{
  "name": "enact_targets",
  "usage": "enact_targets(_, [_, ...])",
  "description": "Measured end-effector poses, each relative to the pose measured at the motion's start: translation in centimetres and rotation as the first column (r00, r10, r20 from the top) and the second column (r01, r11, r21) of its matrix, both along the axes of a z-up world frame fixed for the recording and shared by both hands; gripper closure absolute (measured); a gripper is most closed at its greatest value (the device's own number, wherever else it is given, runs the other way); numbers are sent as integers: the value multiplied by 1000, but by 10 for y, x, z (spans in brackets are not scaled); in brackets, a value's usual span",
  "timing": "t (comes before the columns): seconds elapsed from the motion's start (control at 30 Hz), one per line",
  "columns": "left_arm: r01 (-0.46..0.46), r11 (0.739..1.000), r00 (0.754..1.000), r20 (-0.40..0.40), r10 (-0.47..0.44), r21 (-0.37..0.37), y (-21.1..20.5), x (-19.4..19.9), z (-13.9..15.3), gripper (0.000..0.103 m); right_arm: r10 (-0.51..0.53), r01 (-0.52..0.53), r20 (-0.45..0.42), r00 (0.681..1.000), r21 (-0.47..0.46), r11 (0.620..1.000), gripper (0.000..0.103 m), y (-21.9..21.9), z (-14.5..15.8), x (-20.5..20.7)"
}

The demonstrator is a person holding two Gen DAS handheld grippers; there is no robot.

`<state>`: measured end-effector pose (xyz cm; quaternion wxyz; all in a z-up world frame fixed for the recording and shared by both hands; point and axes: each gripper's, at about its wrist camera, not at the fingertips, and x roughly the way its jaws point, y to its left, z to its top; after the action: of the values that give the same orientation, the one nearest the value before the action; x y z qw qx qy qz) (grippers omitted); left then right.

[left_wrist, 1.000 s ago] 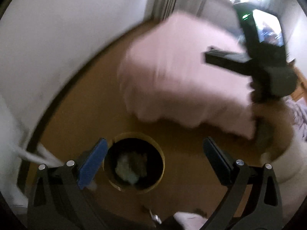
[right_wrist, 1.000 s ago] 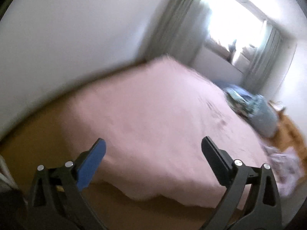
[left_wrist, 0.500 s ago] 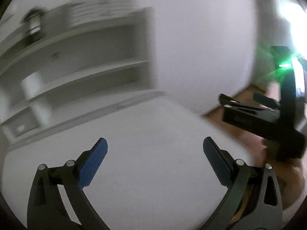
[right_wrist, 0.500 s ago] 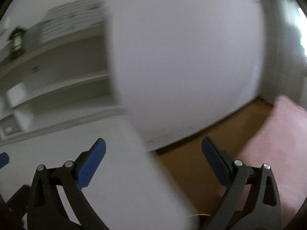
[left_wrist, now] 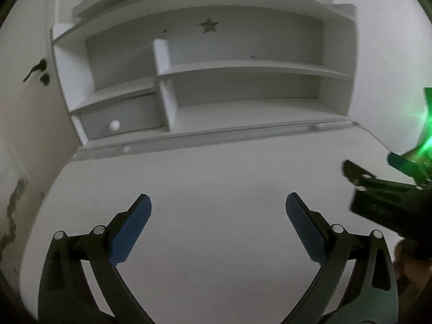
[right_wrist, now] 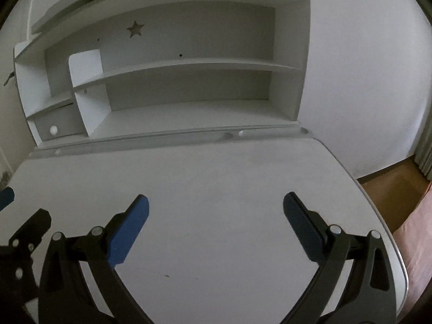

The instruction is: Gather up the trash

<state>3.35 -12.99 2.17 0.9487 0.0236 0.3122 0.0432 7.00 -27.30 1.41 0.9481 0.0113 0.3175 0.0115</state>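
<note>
Both cameras have swung away from the wooden floor, the bin and the pink bed seen a second ago and now face a white worktop (right_wrist: 216,189) with a shelf unit (right_wrist: 167,64) rising at its far edge. No trash shows in either view, so where it lies relative to either claw cannot be told; the only marks are a few tiny dark specks (right_wrist: 166,276) on the worktop just ahead of the right claw's base, too small to identify.

The left claw (left_wrist: 218,222) hangs above the worktop with its blue pads (left_wrist: 129,232) spread wide and nothing between them. The right claw (right_wrist: 215,225) is likewise spread wide and holds nothing, its pads (right_wrist: 127,235) over bare white surface. The two sit side by side: the right claw's black body (left_wrist: 388,202) shows at the right edge of the left view with a green glare above it, and the left claw's frame (right_wrist: 24,237) at the left edge of the right view.

Ahead of both claws, a shallow groove (right_wrist: 189,136) runs along the back of the worktop. Beyond it the shelf unit has open compartments, a star cutout (right_wrist: 135,29) in its back panel, and a small drawer with a round white knob (right_wrist: 53,129) to the far left. To the right of the right claw, past the worktop's edge, lie wooden floor (right_wrist: 391,189) and a strip of pink bedding (right_wrist: 415,232).
</note>
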Motion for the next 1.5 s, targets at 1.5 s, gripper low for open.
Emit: enact_targets(1.5, [-24, 997, 999, -41, 27, 78, -5, 12, -13, 6, 36, -41, -79, 996, -74, 996, 7, -9, -8, -9])
